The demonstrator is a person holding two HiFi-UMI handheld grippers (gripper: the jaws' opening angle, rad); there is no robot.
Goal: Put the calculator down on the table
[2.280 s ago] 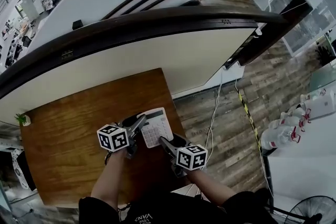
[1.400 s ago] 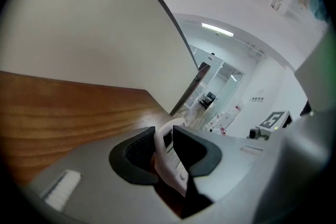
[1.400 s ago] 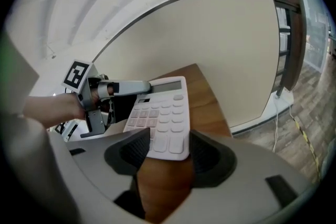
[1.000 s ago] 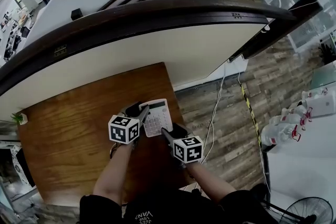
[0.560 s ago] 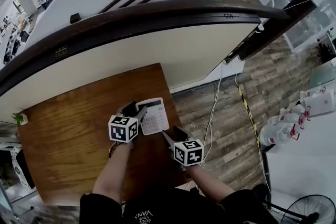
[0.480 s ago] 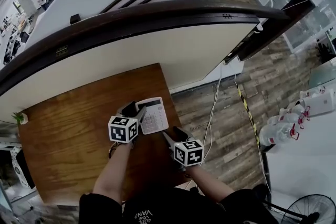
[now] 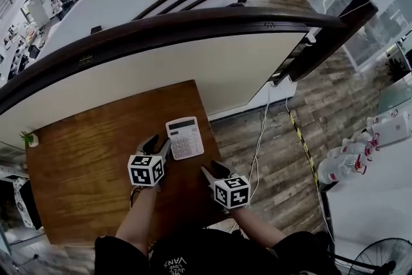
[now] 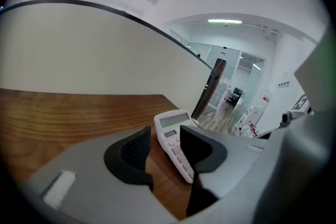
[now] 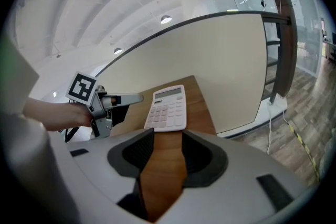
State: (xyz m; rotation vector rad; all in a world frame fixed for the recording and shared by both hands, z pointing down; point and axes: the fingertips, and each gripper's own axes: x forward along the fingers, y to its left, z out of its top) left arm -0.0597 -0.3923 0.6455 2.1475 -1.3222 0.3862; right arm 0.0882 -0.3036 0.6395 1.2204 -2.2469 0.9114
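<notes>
- Calculator (image 7: 185,138) lies flat on the worktop (image 7: 84,158) near its right edge, untouched.
- Left tongs (image 7: 159,147): wide, closing; only wood between them.
- Right tongs (image 7: 212,170): wide, closing, likewise holding nothing.

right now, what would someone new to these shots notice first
A white calculator lies flat near the right edge of the brown table. The left gripper is just off the calculator's left side and the right gripper is nearer the person, both with jaws closing on nothing. Behind the table curves a cream wall topped by a dark rail.
</notes>
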